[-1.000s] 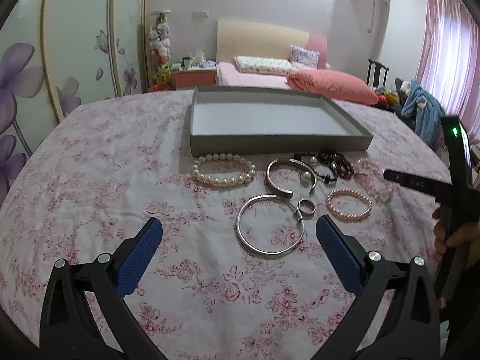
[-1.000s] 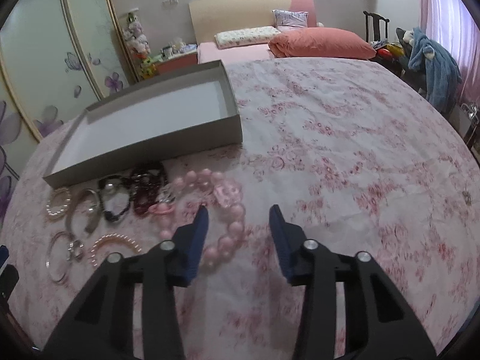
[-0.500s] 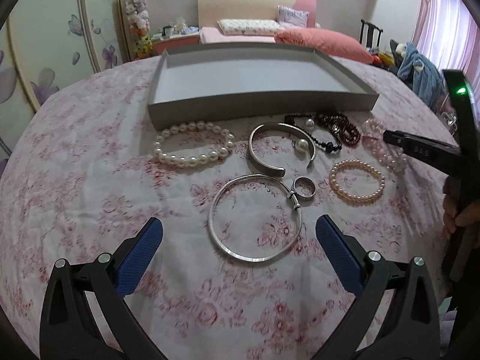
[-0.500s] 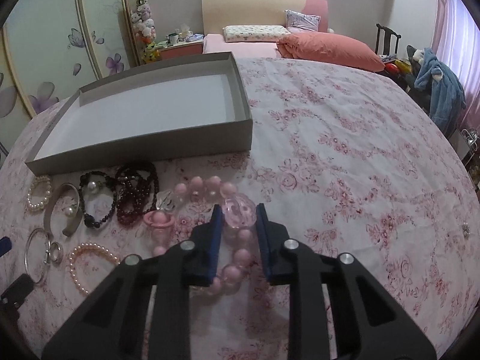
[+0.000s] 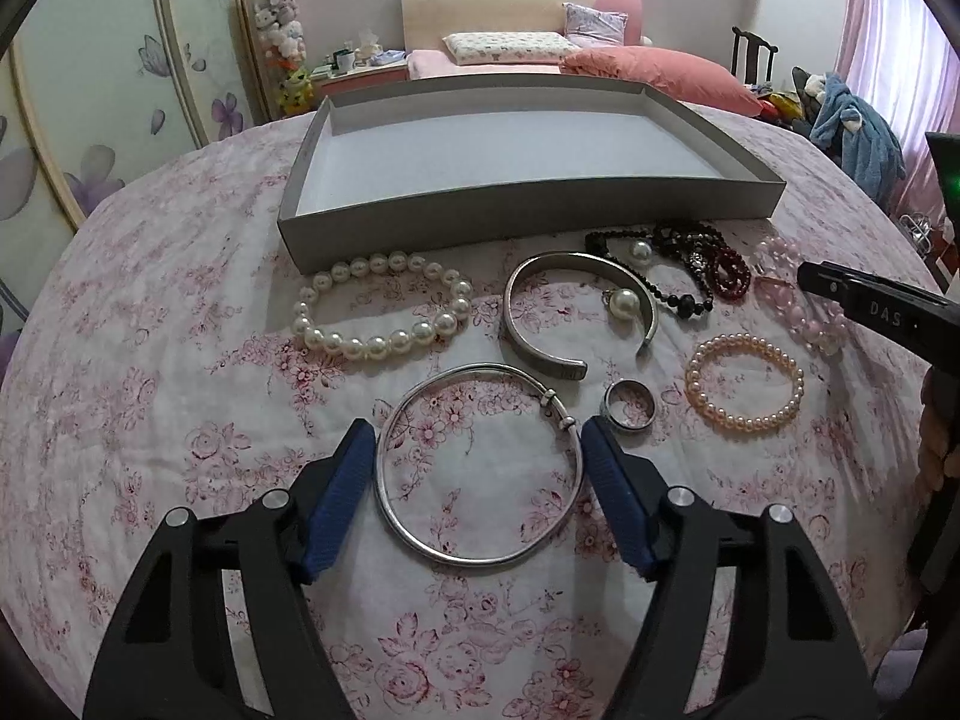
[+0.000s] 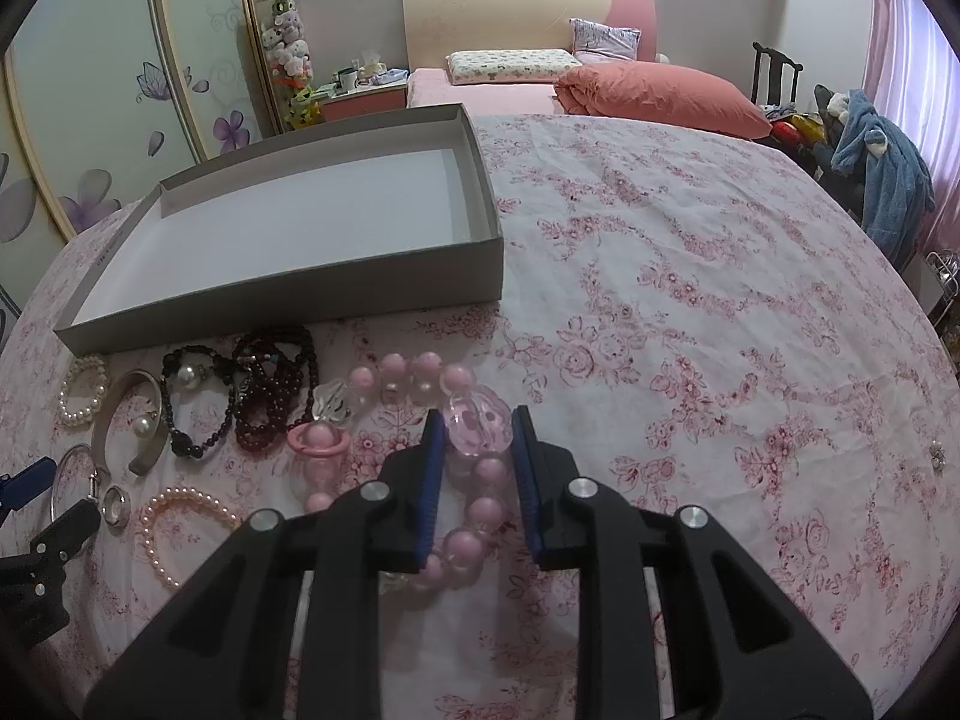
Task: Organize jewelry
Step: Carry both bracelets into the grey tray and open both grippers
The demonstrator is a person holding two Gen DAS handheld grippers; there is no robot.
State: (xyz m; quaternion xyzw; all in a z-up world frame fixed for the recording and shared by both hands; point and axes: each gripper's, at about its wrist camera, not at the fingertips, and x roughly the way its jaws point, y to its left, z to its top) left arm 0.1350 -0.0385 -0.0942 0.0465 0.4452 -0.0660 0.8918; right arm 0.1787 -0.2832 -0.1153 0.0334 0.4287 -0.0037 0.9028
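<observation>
Both grippers are at work: the right gripper (image 6: 477, 462) is clenched on the large clear-pink bead of the pink beaded bracelet (image 6: 462, 546), which lies on the floral pink bedspread (image 6: 690, 312), while the left gripper (image 5: 478, 450) is closing, its blue pads just outside the thin silver bangle (image 5: 480, 468) and not yet pressing it. Nothing has yet gone into the shallow grey cardboard tray (image 5: 528, 213) at the far side, so, as I judge it, every piece, including the white pearl bracelet (image 5: 381, 306) and silver cuff (image 5: 576, 312) near it, remains to be moved.
</observation>
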